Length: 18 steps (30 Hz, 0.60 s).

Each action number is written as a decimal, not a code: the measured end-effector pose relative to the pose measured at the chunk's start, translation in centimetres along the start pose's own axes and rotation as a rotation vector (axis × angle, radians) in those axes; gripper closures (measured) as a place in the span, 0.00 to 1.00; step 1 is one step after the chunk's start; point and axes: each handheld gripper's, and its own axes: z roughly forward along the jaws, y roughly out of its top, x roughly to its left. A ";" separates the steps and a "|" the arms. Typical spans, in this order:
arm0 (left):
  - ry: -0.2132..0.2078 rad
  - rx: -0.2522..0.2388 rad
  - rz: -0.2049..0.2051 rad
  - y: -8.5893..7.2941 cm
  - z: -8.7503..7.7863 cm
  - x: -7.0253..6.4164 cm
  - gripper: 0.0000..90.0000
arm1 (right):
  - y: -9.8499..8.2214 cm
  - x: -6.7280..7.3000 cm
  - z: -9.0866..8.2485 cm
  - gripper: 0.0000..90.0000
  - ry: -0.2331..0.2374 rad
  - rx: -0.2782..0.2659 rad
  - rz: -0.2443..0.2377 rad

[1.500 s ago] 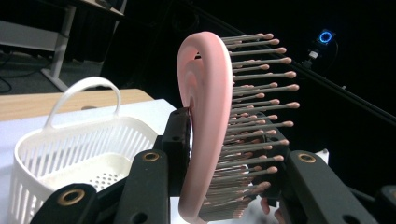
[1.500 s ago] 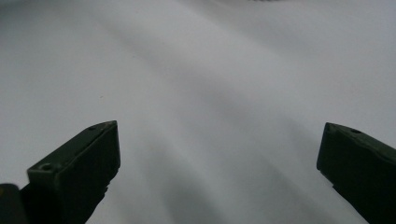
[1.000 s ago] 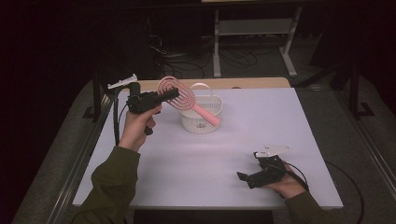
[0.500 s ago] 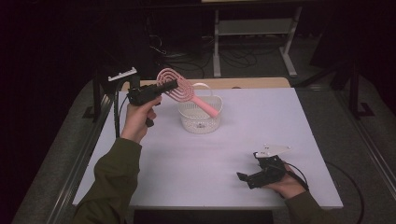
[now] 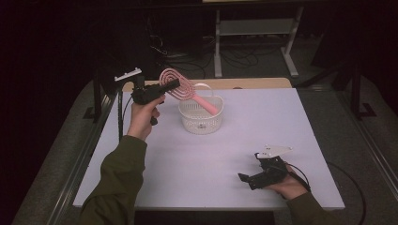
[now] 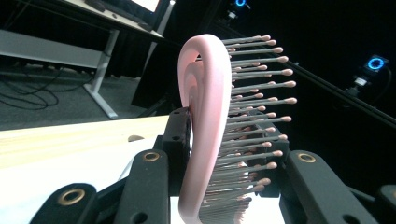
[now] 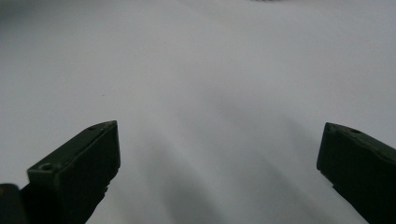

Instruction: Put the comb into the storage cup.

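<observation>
- Pink hairbrush (image 5: 180, 88): open looped head, rows of grey bristles with small pink ball tips, straight pink handle; looks like rigid plastic, clean.
- Brush is held in the air at about 11 o'clock on the table (image 5: 202, 187), head up-left, handle slanting down to 4 o'clock with its end inside the white basket (image 5: 201, 115), over the basket's rim.
- Left gripper (image 5: 159, 89) has its jaws clamped on the brush head; in the left gripper view the head (image 6: 208, 121) stands on edge between the two black jaws, bristles pointing to 3 o'clock.
- Progress, judged: the grasp is done and the brush is lifted. Cannot tell whether the handle end rests on the basket bottom. Left to do: either lower it fully in and release, or lift it clear. Direction of the job cannot be told from this moment.
- Basket: white, slotted walls, thin hoop handle standing up behind the brush, sits at about 12 o'clock on the table, near the far edge. No other contents visible.
- Right gripper (image 5: 248, 177) lies low at about 5 o'clock on the table, well apart from the basket, in the person's right hand (image 5: 287, 183); its jaws stand wide open with nothing between them, just bare white table in the right gripper view.
- Table: plain white top, wooden strip along the far edge.
</observation>
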 end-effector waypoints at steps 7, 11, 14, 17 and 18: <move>0.035 0.008 -0.006 -0.6 0.6 0.6 0.72 | 0.0 0.0 0.0 0.00 0.001 0.001 -0.001; 0.051 0.015 -0.016 -1.3 0.9 1.1 0.72 | 0.0 0.0 0.0 0.00 0.001 0.002 -0.002; 0.061 0.023 -0.023 -1.7 1.1 1.4 0.72 | 0.0 0.0 0.0 0.00 0.001 0.001 0.000; 0.069 0.028 -0.030 -2.1 1.4 1.6 0.72 | 0.0 0.0 0.0 0.00 0.002 0.002 -0.001; 0.071 0.029 -0.033 -2.2 1.4 1.7 0.72 | 0.0 0.0 0.0 0.00 0.002 0.003 -0.001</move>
